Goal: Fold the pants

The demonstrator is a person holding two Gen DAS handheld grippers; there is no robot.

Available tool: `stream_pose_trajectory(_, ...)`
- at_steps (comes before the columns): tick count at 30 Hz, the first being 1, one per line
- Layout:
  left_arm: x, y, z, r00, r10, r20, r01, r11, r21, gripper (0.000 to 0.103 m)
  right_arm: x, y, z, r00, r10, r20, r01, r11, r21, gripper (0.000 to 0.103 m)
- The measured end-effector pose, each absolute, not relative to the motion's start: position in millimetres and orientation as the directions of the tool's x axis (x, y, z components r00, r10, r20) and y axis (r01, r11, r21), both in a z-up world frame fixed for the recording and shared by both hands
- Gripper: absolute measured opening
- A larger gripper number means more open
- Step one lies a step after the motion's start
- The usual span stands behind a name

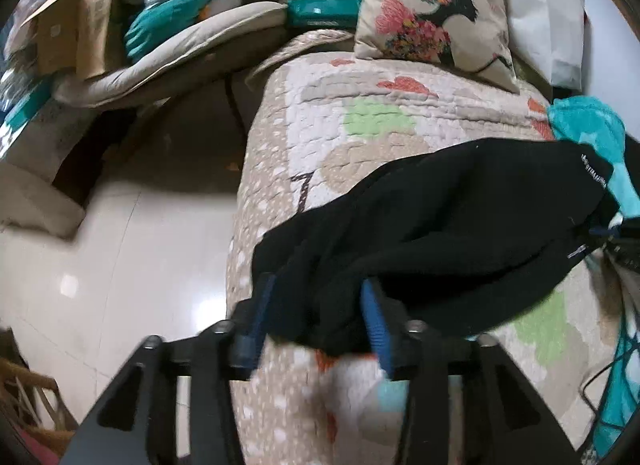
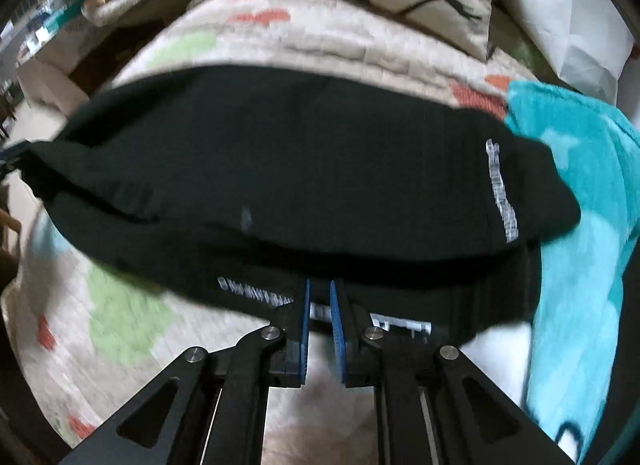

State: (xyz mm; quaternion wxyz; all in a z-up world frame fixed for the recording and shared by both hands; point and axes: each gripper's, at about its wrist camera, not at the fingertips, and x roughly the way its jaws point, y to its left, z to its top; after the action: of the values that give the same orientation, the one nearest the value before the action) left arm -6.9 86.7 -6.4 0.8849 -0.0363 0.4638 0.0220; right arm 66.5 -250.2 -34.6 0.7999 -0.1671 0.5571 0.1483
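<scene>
Black pants (image 1: 460,225) lie folded over on a quilted bedspread (image 1: 320,113); they also fill the middle of the right wrist view (image 2: 300,169), with white lettering on the waistband. My left gripper (image 1: 320,297) has its blue pads (image 1: 374,321) wide apart, with a bunched end of the pants lying between them. My right gripper (image 2: 319,293) has its blue pads close together, pinching the near edge of the pants by the white lettering.
A bird-print pillow (image 1: 436,9) and a white pillow (image 1: 548,17) lie at the bed's head. A teal blanket (image 2: 580,205) lies right of the pants. The bed edge drops to a shiny floor (image 1: 120,265) on the left. Clutter and cushions (image 1: 168,45) stand beyond.
</scene>
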Motion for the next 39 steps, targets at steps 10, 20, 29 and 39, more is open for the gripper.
stream_pose_trajectory(10,-31.5,169.1,11.4,0.586,-0.035,-0.810,-0.388,0.865,-0.318,0.060,50.8,-252.0,-12.2,0.426,0.044,-0.904,-0.379,0.916,-0.134,0.051)
stream_pose_trajectory(20,12.3,109.0,-64.1,0.302,0.136,-0.944,-0.265,0.963,0.054,0.061,48.4,-235.5,-8.3,0.479,0.061,-0.876,-0.379,0.914,-0.143,0.051)
stream_pose_trajectory(29,8.1,134.2,-18.0,0.441,0.174,-0.881,-0.360,0.933,0.004,0.067,52.9,-229.6,-11.2,0.491,0.083,-0.867,-0.377,0.918,-0.126,0.052)
stream_pose_trajectory(39,84.3,79.3,-53.2,0.375,0.218,-0.901,-0.032,0.974,0.222,0.018,50.5,-225.8,-8.3,0.521,0.103,-0.847,-0.377,0.918,-0.120,0.052)
